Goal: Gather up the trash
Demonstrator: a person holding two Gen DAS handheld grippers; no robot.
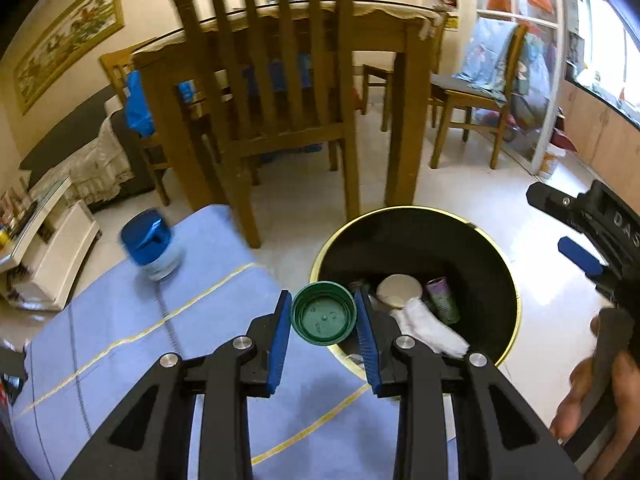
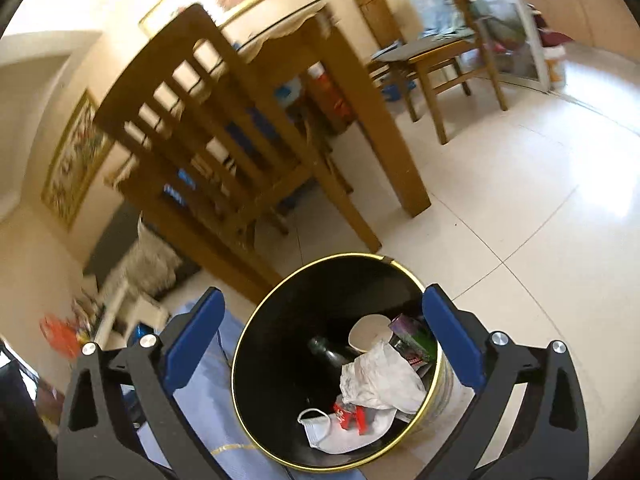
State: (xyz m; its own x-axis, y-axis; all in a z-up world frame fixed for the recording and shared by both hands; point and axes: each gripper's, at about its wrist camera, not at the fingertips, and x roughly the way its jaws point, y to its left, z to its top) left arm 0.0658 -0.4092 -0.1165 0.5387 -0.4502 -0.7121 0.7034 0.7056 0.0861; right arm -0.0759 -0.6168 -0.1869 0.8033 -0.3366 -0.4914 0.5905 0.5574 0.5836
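A: Report the pose of each gripper.

B: The left gripper [image 1: 323, 322] points downward over the near rim of the trash bin [image 1: 510, 280]. Its fingers [image 1: 280, 336] are narrow and clamp one green cap [image 1: 324, 312], hollow side toward the camera, partly over the bin opening. The right gripper [image 2: 320, 336] points down at the same bin; its fingers [image 2: 452, 336] stand wide apart with nothing between them, straddling the bin mouth. A hand [image 1: 596, 380] grips its handle at the right edge of the left wrist view.

A: Item count?

B: One bin, black inside with a yellow rim. Inside: one face mask [image 2: 320, 428], one crumpled white paper [image 2: 380, 376], one dark bottle [image 2: 326, 350], one round white lid [image 2: 368, 330], one red wrapper [image 2: 350, 414], one purple-green pack [image 2: 412, 338]. One blue-capped jar [image 1: 154, 248] stands on the tabletop [image 1: 120, 340], which has a blue cloth.

A: Surroundings?

B: One wooden chair [image 1: 276, 80] and one dining table leg [image 1: 408, 120] stand just behind the bin on a tiled floor [image 2: 520, 220]. A second chair [image 1: 476, 92] stands further right.
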